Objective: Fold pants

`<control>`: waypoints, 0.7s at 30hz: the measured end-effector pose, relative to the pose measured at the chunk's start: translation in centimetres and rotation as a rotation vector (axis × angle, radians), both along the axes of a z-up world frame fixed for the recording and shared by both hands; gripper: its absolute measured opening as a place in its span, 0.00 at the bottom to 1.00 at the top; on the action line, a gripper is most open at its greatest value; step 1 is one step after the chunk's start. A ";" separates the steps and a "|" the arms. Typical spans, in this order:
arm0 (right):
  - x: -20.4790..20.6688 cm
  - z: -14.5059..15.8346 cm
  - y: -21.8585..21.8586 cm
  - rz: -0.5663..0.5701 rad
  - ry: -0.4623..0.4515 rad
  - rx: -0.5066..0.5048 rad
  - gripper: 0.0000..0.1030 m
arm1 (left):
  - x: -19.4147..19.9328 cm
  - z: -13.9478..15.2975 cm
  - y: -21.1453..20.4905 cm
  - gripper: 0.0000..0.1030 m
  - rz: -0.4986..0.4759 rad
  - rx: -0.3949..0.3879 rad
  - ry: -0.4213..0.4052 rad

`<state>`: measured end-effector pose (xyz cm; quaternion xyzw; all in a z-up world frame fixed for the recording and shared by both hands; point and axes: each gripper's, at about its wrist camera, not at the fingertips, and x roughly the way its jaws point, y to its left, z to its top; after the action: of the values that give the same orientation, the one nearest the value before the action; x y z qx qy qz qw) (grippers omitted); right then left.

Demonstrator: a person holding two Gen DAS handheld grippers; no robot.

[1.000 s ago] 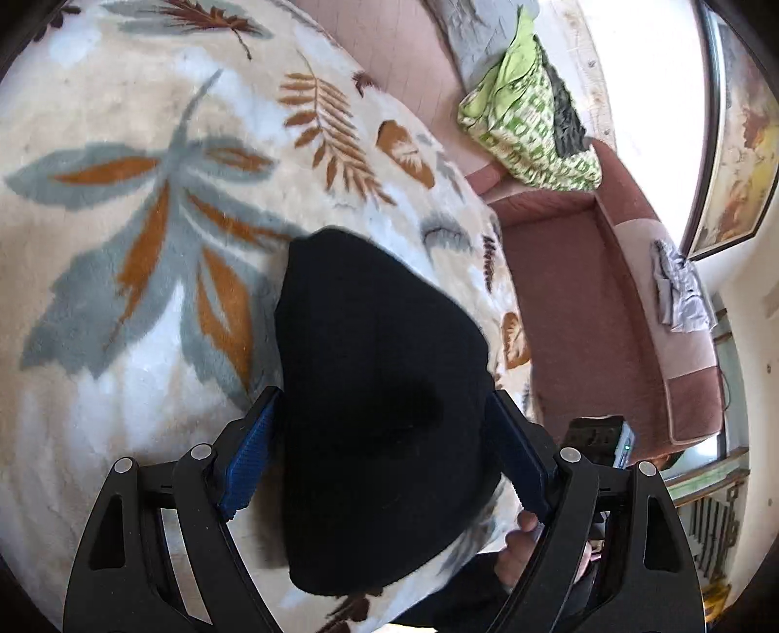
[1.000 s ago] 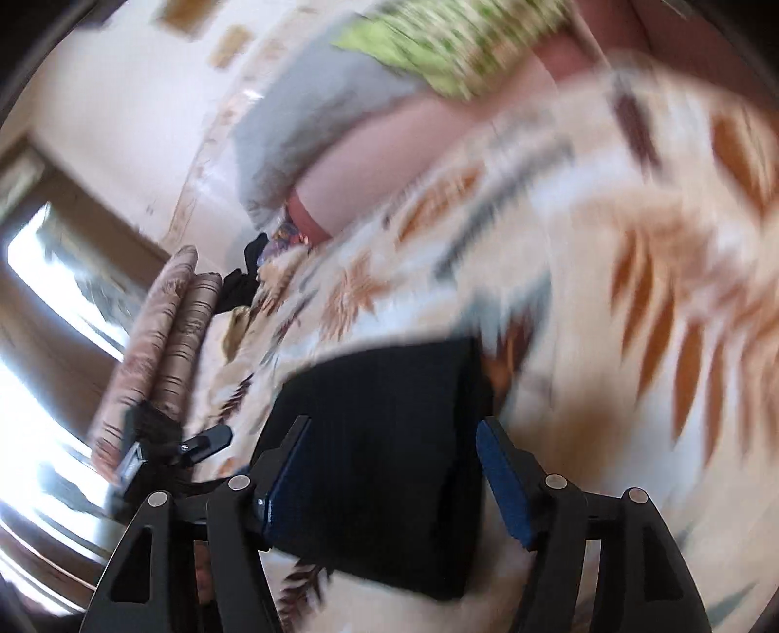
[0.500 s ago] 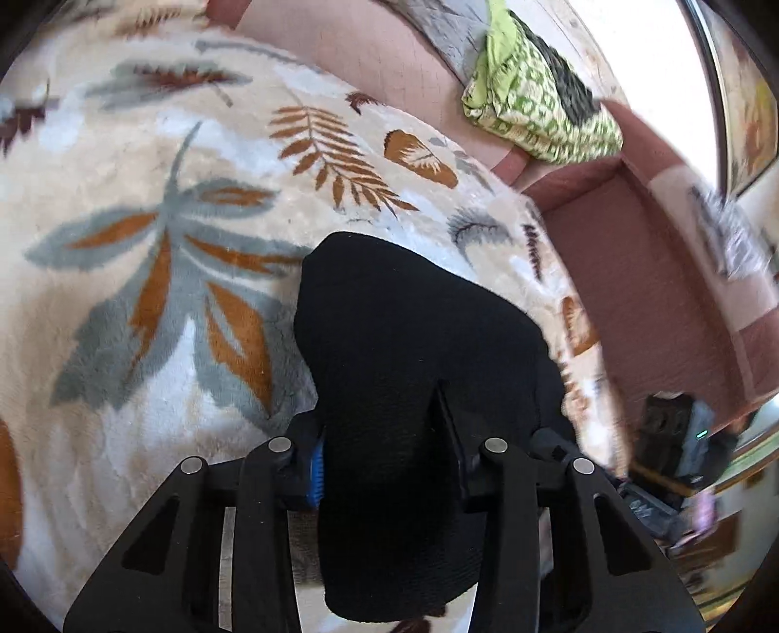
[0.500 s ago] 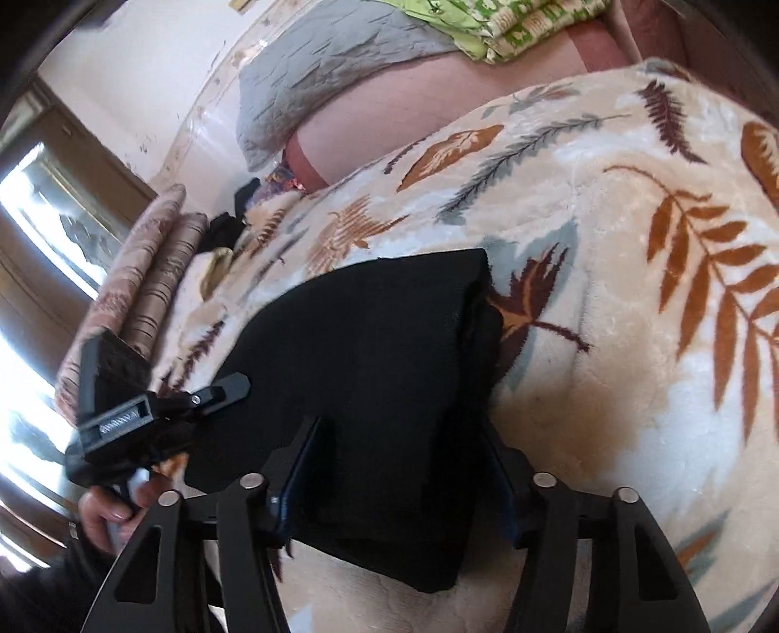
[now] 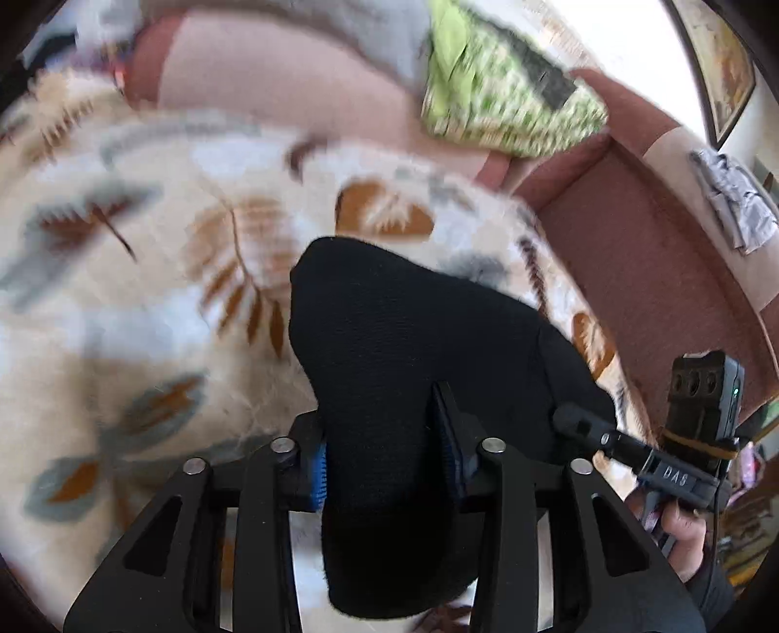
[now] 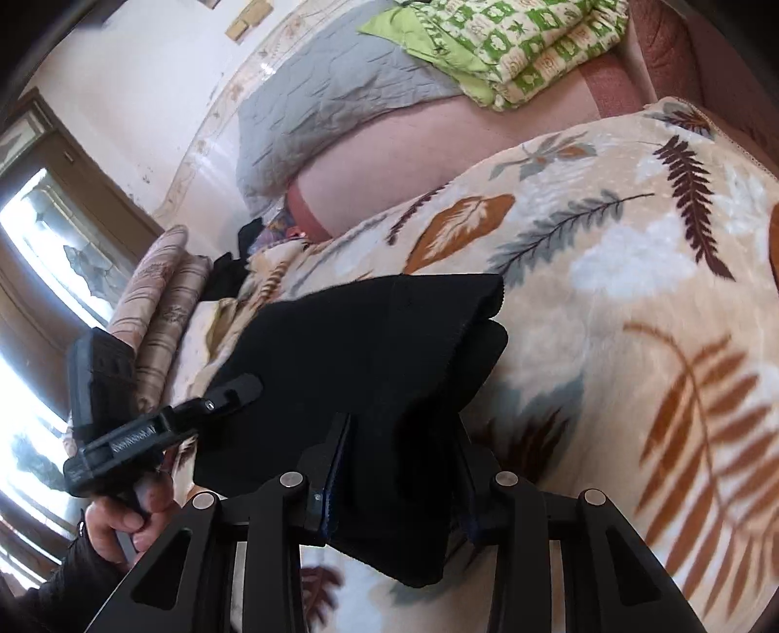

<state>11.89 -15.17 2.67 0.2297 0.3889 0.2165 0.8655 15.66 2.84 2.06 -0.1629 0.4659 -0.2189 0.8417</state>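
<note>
The black pants (image 5: 409, 341) lie folded into a thick bundle on a cream blanket with a leaf print (image 5: 146, 292). My left gripper (image 5: 384, 453) is shut on the near edge of the bundle, its blue pads pressed into the cloth. My right gripper (image 6: 394, 467) is shut on the other near edge of the pants (image 6: 360, 350). The right gripper also shows in the left wrist view (image 5: 584, 428), touching the bundle's right side. The left gripper shows in the right wrist view (image 6: 233, 389), on the bundle's left side.
A reddish-brown sofa (image 5: 657, 272) runs behind and to the right of the blanket. A green patterned quilt (image 6: 511, 44) and a grey cushion (image 6: 331, 102) lie on its back. Striped cushions (image 6: 160, 302) sit at the left by a window.
Both grippers have gone from open around the pants to shut on their near edges. The left wrist view has tilted up and now shows more of the sofa back.
</note>
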 end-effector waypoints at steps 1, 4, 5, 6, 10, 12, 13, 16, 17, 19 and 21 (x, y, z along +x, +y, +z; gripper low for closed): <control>0.5 -0.8 0.0 -0.014 0.015 -0.021 0.36 | 0.6 -2.0 0.1 0.51 0.005 0.012 0.060; 1.2 -4.0 -0.4 -0.043 0.104 -0.023 0.41 | 0.0 -3.1 1.8 0.55 0.076 -0.116 0.076; 1.0 -3.9 -0.7 -0.050 0.088 -0.002 0.41 | -0.2 -2.4 1.7 0.55 0.069 -0.087 0.069; 0.6 -3.3 -1.0 -0.056 0.075 -0.002 0.41 | -0.4 -1.8 1.7 0.55 0.067 -0.066 0.049; -1.4 0.3 -2.5 -0.171 -0.070 -0.095 0.41 | -1.8 2.5 2.7 0.56 0.115 -0.073 -0.131; -2.9 2.8 -2.0 -0.180 -0.201 -0.178 0.41 | -2.5 4.4 2.5 0.65 0.088 -0.124 -0.215; -3.5 3.5 -1.2 -0.142 -0.244 -0.200 0.41 | -2.5 4.6 2.0 0.66 0.046 -0.148 -0.228; -4.7 3.6 2.6 -0.002 -0.285 -0.329 0.39 | -2.3 2.0 -0.5 0.66 -0.024 -0.083 -0.101; -4.2 2.1 4.1 0.059 -0.224 -0.398 0.38 | -1.9 -0.2 -1.4 0.65 -0.033 -0.013 -0.020; -2.9 -1.6 5.0 0.082 -0.068 -0.503 0.38 | -2.3 -1.3 -2.3 0.65 -0.031 0.094 -0.062; -3.0 -1.3 5.6 0.068 -0.112 -0.510 0.38 | -2.4 -0.6 -3.0 0.65 -0.039 0.148 -0.082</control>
<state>8.88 -9.55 1.35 -0.0215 0.3898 0.1530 0.9078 13.27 -0.21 1.47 -0.0822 0.4491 -0.2066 0.8654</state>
